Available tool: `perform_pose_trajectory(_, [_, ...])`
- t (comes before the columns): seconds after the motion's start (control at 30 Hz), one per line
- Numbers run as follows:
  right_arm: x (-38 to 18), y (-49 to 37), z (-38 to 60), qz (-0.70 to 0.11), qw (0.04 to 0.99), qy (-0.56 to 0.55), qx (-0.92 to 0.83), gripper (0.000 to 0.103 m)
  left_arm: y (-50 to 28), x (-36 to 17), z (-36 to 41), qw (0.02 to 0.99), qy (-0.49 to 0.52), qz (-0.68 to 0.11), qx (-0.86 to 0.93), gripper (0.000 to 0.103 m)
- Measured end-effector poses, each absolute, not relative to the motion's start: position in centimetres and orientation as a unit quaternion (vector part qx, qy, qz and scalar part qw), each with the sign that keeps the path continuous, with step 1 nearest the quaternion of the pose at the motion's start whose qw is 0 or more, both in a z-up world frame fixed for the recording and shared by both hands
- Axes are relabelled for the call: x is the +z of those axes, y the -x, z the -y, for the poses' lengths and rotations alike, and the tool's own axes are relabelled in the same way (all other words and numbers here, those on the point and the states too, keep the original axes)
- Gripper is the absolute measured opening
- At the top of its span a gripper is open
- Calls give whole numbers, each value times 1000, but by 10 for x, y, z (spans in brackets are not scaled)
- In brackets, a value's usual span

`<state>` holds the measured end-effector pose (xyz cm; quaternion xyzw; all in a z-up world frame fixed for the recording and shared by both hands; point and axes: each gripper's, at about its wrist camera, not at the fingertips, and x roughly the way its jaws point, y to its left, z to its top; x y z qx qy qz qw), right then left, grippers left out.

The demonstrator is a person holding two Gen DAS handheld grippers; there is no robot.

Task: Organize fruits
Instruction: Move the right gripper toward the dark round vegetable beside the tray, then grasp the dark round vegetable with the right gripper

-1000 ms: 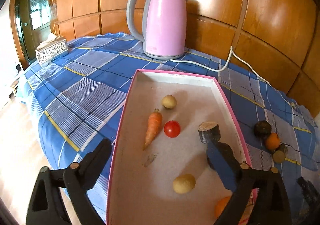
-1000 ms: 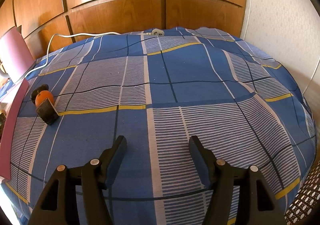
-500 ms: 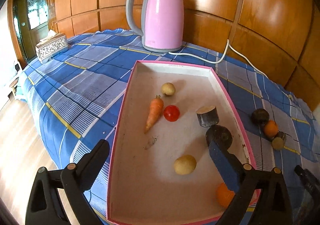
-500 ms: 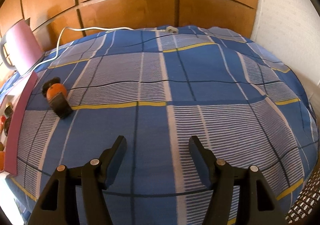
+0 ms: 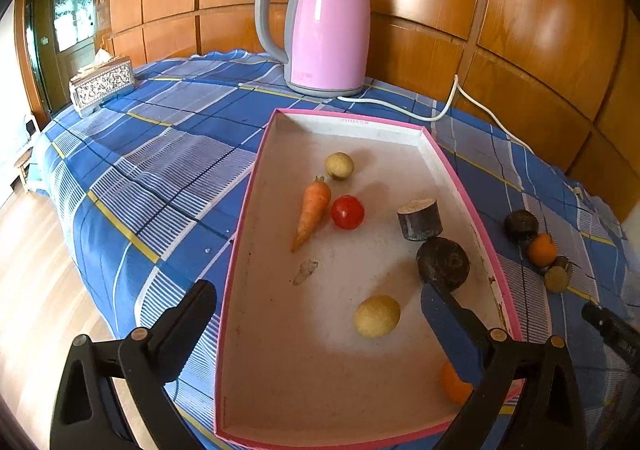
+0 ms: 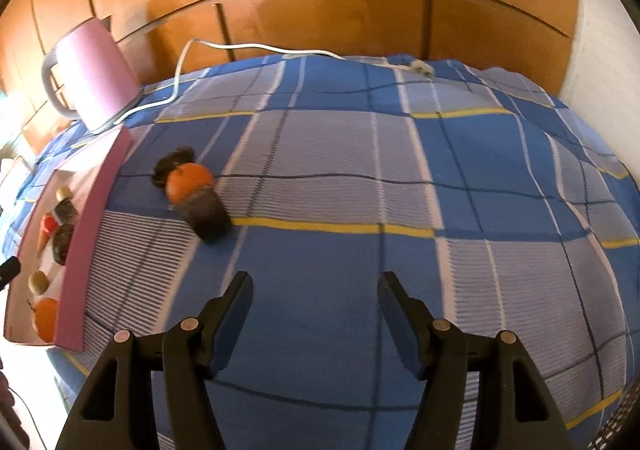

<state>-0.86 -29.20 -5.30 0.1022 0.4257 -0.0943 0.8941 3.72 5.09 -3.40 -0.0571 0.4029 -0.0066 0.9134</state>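
Observation:
A pink-rimmed tray (image 5: 256, 186) on the blue checked cloth holds a carrot (image 5: 312, 210), a red tomato (image 5: 347, 212), two pale round fruits (image 5: 377, 316), two dark stubby pieces (image 5: 443, 264) and an orange (image 5: 454, 384). My left gripper (image 5: 316, 304) hovers open over the tray's near end, empty. To the right of the tray an orange (image 6: 188, 180) lies between a dark cylinder (image 6: 205, 215) and another dark piece (image 6: 173, 165). My right gripper (image 6: 315, 290) stands open and empty above bare cloth, short of that cluster and to its right.
A pink kettle (image 5: 326, 30) with a white cord (image 6: 256, 48) stands behind the tray by the wood-panelled wall. A patterned tissue box (image 5: 102, 84) sits at the cloth's far left edge. The floor lies below the table's left side.
The right gripper has swung left: the orange cluster, tray edge and kettle have slid toward the middle of its view. The left gripper has barely shifted. Both stay open.

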Motion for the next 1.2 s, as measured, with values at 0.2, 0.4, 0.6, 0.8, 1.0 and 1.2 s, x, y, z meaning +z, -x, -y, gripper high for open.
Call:
perform_pose_trajectory(0.2, [-39,-9,276,-417,903,-96,-49,65,-38,-36,-49,912,53,-407,-10,103])
perform_pose_trajectory(0.4, [-27,-32,255,-409,909,-79,-3,65,-37,-35,-48,914,52,-402,-15,103])
perform_pose_trajectory(0.6, [-19,-58,238,-406,913,-35,30,66,-38,-37,-48,912,56,-405,-21,103])
perform_pose_trajectory(0.8, [-20,-92,222,-417,907,-1,58,66,-38,-36,-51,912,62,-404,-24,103])
perform_pose_trajectory(1.0, [-34,-125,204,-447,890,38,77,66,-40,-36,-56,911,73,-405,-16,103])
perform_pose_trajectory(1.2, [-55,-143,189,-482,868,96,73,65,-42,-36,-60,910,80,-406,-12,103])
